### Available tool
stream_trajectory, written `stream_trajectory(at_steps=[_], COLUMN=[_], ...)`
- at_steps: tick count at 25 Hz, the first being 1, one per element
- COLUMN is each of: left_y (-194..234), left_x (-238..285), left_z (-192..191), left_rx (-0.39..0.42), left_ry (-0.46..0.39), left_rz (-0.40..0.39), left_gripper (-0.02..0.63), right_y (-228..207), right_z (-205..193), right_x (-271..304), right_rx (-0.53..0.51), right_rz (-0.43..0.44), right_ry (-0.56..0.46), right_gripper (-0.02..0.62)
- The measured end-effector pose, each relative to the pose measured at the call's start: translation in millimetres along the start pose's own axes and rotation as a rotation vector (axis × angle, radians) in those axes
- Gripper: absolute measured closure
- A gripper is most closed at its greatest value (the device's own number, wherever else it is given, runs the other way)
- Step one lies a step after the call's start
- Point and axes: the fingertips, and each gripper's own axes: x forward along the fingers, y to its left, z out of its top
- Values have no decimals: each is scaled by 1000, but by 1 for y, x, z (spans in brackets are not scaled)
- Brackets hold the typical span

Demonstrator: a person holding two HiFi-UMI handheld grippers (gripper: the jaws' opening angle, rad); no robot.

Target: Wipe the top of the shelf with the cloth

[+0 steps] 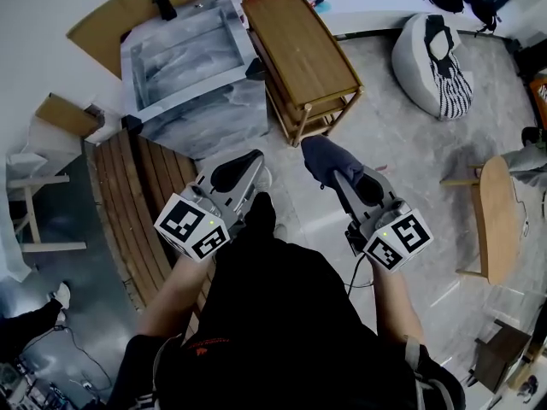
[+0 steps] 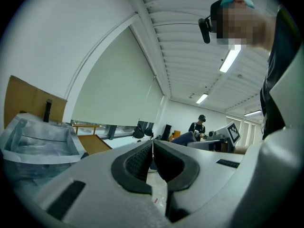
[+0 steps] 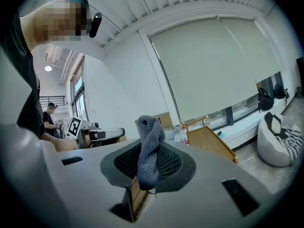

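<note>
My left claw [image 1: 249, 165] is clenched on nothing, my right claw [image 1: 340, 179] grips the grey cloth [image 1: 323, 157], which is bunched beyond its tips, and both are held apart from the wooden shelf [image 1: 301, 51] ahead.

Black shirt [image 1: 273, 314]; grey left gripper [image 1: 255, 157], right gripper [image 1: 340, 180]

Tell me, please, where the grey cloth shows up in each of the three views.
Head view: the cloth sits just right of centre, in the jaws of the right gripper.
Left gripper view: the cloth is a small bluish lump right of centre, far off.
Right gripper view: the cloth fills the centre, clamped between the jaws.
Shared landmark: the wooden shelf.
</note>
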Motion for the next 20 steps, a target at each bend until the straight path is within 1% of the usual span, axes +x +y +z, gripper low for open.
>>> stream_trajectory(at_steps=[4,8,20], left_y=[15,38,137], left_x=[27,50,103], left_z=[4,7,29], left_rx=[-9,-13,-16], left_ry=[-12,-11,12], left_rz=[-16,-21,17], left_gripper=[583,583,583], right_y=[-26,-48,-111], right_z=[4,3,25], right_x=[9,32,127], right_rx=[-4,9,41], right_rz=[-21,-25,-4], right_ry=[7,23,67], right_gripper=[534,534,534])
